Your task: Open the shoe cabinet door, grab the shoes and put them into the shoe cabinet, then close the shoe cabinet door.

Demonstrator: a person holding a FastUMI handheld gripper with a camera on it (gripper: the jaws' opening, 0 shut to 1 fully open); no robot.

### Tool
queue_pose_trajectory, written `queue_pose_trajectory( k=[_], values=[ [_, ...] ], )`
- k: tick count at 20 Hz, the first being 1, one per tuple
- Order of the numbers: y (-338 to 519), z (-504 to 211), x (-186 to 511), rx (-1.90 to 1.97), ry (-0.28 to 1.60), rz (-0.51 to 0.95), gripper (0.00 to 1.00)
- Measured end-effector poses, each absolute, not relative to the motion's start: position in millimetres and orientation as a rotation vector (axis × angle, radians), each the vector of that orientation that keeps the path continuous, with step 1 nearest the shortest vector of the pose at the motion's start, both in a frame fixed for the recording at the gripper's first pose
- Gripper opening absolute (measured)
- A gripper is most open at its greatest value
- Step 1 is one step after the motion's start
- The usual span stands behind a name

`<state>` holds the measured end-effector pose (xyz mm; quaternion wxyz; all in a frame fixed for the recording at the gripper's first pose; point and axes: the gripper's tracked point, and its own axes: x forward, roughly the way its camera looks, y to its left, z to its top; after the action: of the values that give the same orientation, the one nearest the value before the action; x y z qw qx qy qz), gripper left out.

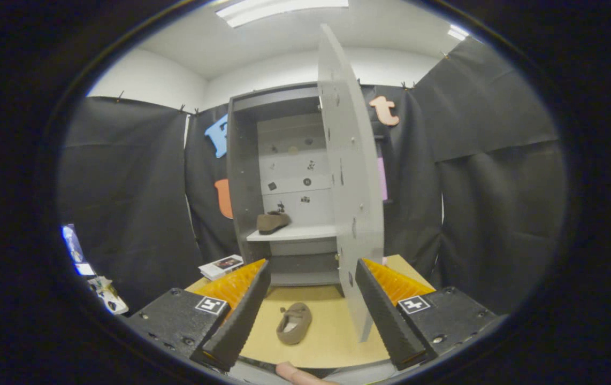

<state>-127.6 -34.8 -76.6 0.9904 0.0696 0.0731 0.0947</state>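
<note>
The grey shoe cabinet [244, 176] stands ahead on the wooden table [332, 331], and its door [349, 182] is swung wide open toward me, edge-on. One brown shoe [272, 221] rests on the white shelf [295, 233] inside the cabinet. A second brown shoe [293, 323] lies on the table in front of the cabinet, low between my two fingers. My gripper [311, 310] is open, with nothing held; the shoe lies a little beyond the fingertips. The open door's lower edge sits close to the right finger [388, 321].
A small booklet [222, 265] lies on the table's left side beside the cabinet. Black cloth walls surround the booth. Some clutter [103, 294] shows at the far left, off the table. A fingertip [300, 374] of a person shows at the near table edge.
</note>
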Motion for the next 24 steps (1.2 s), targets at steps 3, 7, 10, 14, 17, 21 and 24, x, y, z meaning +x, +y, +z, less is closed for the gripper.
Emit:
queue_pose_trajectory(
  k=[3, 7, 10, 14, 17, 21, 24],
  values=[
    [-8.8, -115.4, -106.3, 0.088, 0.127, 0.152, 1.0],
    [33.8, -172.9, -90.2, 0.047, 0.142, 0.165, 1.0],
    [69.4, -219.8, -70.3, -0.011, 0.178, 0.182, 1.0],
    [100.1, -275.0, -53.1, -0.084, 0.24, 0.194, 1.0],
    [115.6, -309.9, -37.6, -0.083, 0.276, 0.185, 1.0],
    [130.3, -352.8, -14.0, -0.046, 0.346, 0.159, 1.0],
    [126.7, -390.1, 6.8, 0.001, 0.456, 0.104, 0.87]
  ],
)
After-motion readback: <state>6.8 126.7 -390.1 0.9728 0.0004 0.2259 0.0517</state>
